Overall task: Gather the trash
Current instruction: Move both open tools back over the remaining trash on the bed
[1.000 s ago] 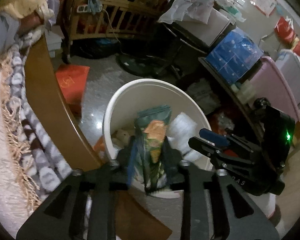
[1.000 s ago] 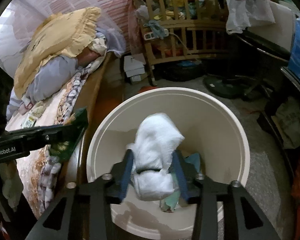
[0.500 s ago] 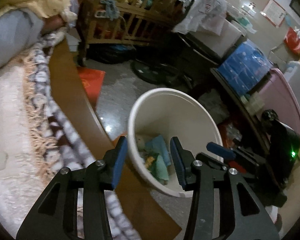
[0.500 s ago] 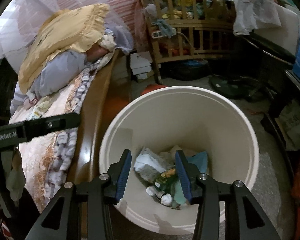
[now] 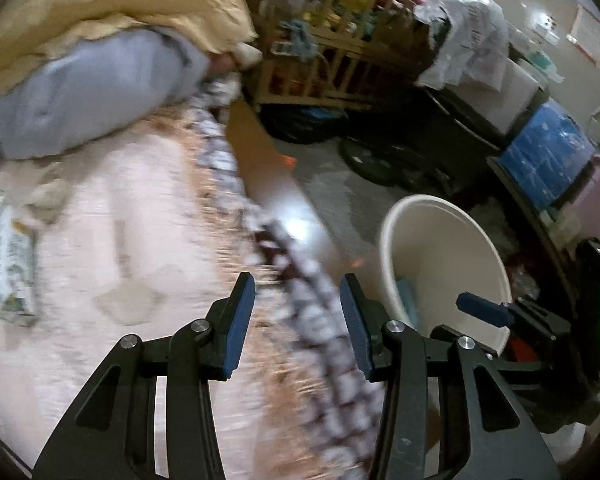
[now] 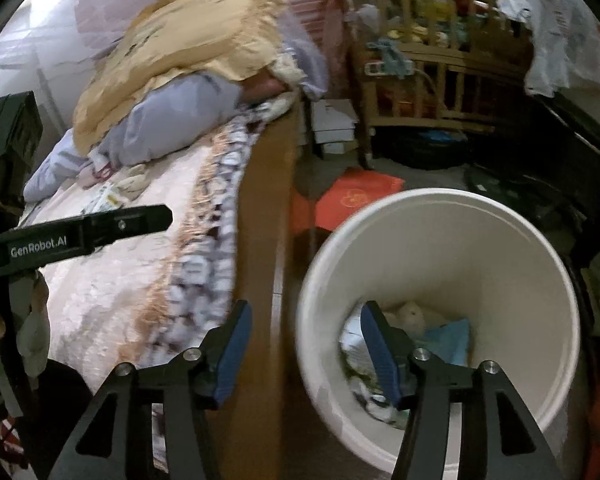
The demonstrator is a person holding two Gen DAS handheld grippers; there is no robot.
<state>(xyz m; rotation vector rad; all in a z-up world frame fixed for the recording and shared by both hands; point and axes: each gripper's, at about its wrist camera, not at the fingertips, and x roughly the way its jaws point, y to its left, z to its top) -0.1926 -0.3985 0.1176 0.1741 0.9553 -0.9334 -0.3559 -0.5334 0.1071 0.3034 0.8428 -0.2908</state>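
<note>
My left gripper [image 5: 298, 320] is open and empty over the fringed edge of the bed blanket [image 5: 140, 240]. A printed wrapper [image 5: 8, 256] and a crumpled tissue [image 5: 48, 200] lie on the bed to its left. In the right wrist view the white bucket [image 6: 420, 196] stands on the floor beside the bed, with a white wad [image 6: 412, 314], a blue scrap [image 6: 450, 340] and a wrapper in it. My right gripper [image 6: 306, 348] hangs over the bucket's near-left rim and the wooden bed rail [image 6: 264, 240]; its jaws are opening with nothing between them.
A yellow pillow [image 6: 188, 40] and grey bedding [image 6: 160, 120] lie at the head of the bed. A wooden cot [image 6: 428, 64], boxes, a red bag [image 6: 356, 196] on the floor and a blue crate [image 5: 548, 156] crowd the room behind the bucket.
The left gripper dropped the snack bag and the right gripper the white wad into the bucket. Both then swung left toward the bed, and the right jaws widened.
</note>
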